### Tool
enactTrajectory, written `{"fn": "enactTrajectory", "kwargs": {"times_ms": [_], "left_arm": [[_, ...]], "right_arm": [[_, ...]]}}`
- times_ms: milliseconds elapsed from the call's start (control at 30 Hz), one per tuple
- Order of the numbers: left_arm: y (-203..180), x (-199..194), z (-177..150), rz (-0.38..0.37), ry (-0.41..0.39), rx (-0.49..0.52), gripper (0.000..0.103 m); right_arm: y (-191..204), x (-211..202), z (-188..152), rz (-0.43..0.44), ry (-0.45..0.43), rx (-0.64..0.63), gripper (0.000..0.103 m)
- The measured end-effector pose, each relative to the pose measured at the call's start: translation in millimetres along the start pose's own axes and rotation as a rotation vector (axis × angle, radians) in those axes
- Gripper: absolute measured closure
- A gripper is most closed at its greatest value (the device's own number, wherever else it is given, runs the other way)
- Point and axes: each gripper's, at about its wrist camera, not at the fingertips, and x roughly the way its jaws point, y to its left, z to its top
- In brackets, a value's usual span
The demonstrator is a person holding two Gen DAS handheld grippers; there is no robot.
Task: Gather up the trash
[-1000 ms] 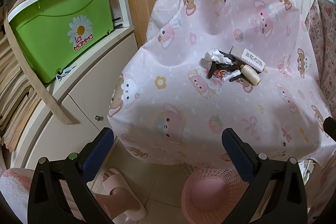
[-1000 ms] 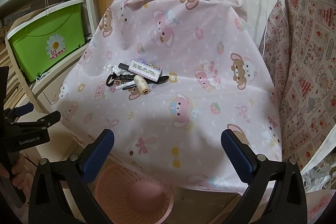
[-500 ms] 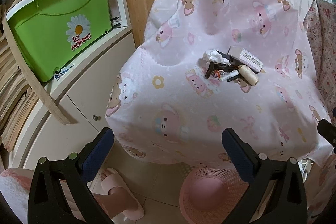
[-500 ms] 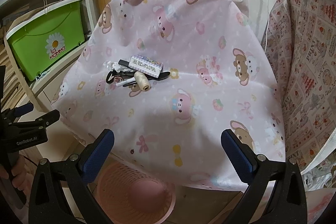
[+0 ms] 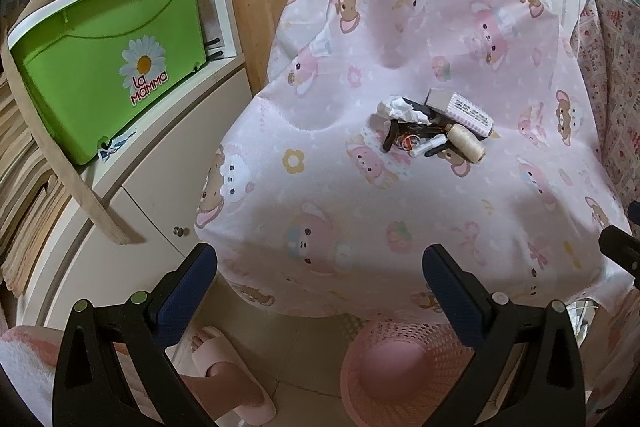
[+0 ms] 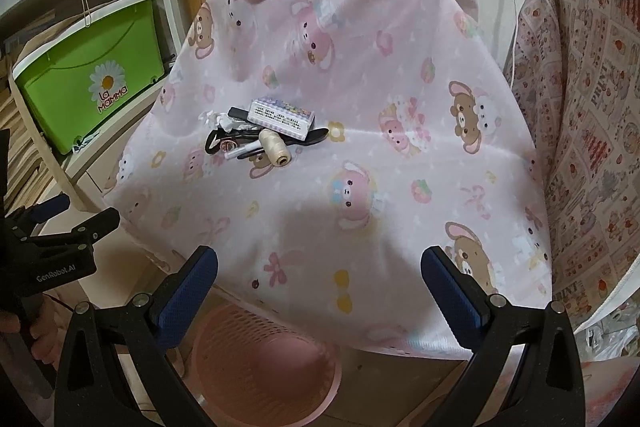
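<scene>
Both views sit a little closer to the cloth (image 6: 360,187) than half a second ago; the trash pile (image 5: 434,133) has not moved on it. Left gripper (image 5: 320,291) and right gripper (image 6: 319,287) both hang wide open, holding nothing. A pink bin (image 5: 400,367) below is half hidden by the cloth's edge. In the pile, crumpled tissue (image 5: 400,107), a box (image 6: 282,117) and a spool (image 6: 274,147) are clear; the dark bits are hard to make out. The spool's long axis runs toward the right gripper.
</scene>
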Motion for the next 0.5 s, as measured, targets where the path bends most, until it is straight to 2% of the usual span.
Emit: {"fn": "enactTrajectory", "kwargs": {"times_ms": [100, 233, 333, 500], "left_arm": [[-1, 0, 1, -0.019, -0.009, -0.001, 0.003], [-2, 2, 2, -0.054, 0.000, 0.003, 0.013], [-4, 0, 5, -0.045, -0.012, 0.013, 0.019], [-6, -3, 16, -0.063, -0.021, 0.015, 0.023]], "right_arm": [[0, 0, 0, 0.014, 0.004, 0.006, 0.000], [-1, -1, 2, 0.035, 0.005, 0.016, 0.000], [-3, -3, 4, 0.049, 0.003, 0.027, 0.000], [-5, -4, 6, 0.040, -0.002, 0.026, 0.000]]}}
